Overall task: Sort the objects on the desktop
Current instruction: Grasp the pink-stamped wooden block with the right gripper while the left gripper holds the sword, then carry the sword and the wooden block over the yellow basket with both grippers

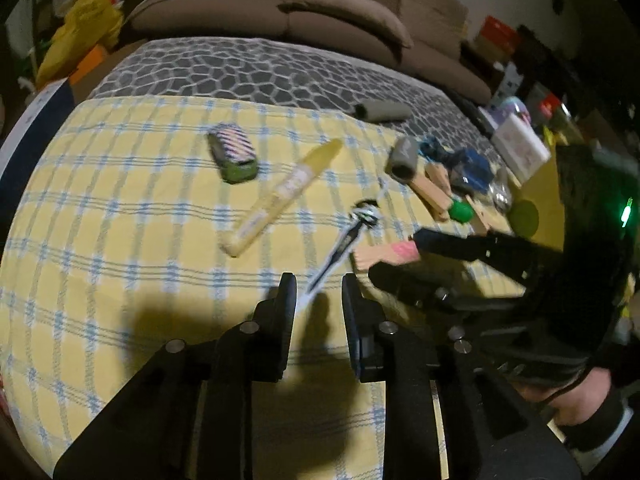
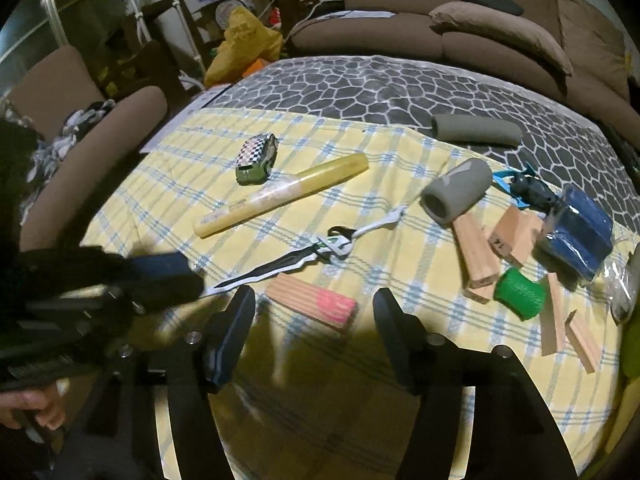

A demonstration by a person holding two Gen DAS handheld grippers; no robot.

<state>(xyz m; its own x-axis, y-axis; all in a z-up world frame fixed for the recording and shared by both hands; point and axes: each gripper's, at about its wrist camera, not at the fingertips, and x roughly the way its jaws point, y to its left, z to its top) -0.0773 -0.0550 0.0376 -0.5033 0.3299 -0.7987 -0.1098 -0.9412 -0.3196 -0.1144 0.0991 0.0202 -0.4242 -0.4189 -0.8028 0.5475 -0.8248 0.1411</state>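
Yellow-and-blue checked cloth point(image 2: 132, 208) covers the near part of the table, with a grey stone-pattern cover point(image 2: 360, 80) behind it and brown sofa cushions point(image 2: 500, 28) in the background.

Left to right on the cloth, right wrist view: green toy car point(image 2: 258, 160) with checkered roof; long yellow tube point(image 2: 280, 194); black-and-white toy sword point(image 2: 288, 262) lying diagonally; wooden block with a pink end point(image 2: 316, 306); grey foam roll point(image 2: 456, 192); a cluster of wooden blocks point(image 2: 478, 256), a green spool point(image 2: 520, 294) and a blue packet point(image 2: 576, 236). A second grey foam roll point(image 2: 476, 130) lies further back on the stone-pattern cover.

Left gripper point(image 1: 316, 292): jaws narrow, a small gap between them. The sword's point(image 1: 344, 244) pointed tip reaches into that gap; blur makes it hard to tell whether the pads press on it. In the right wrist view this gripper point(image 2: 192, 284) comes in from the left edge, smeared by motion, its tip at the sword's point.

Right gripper point(image 2: 316, 312): jaws fairly wide, nothing clamped. The pink-ended block lies between the fingers on the cloth, nearer the left finger point(image 2: 236, 320), with a clear gap to the right one. In the left wrist view the right gripper point(image 1: 394, 258) straddles the block point(image 1: 384, 256).

A hand point(image 2: 36, 404) shows at the lower left, partly cut off by the frame.
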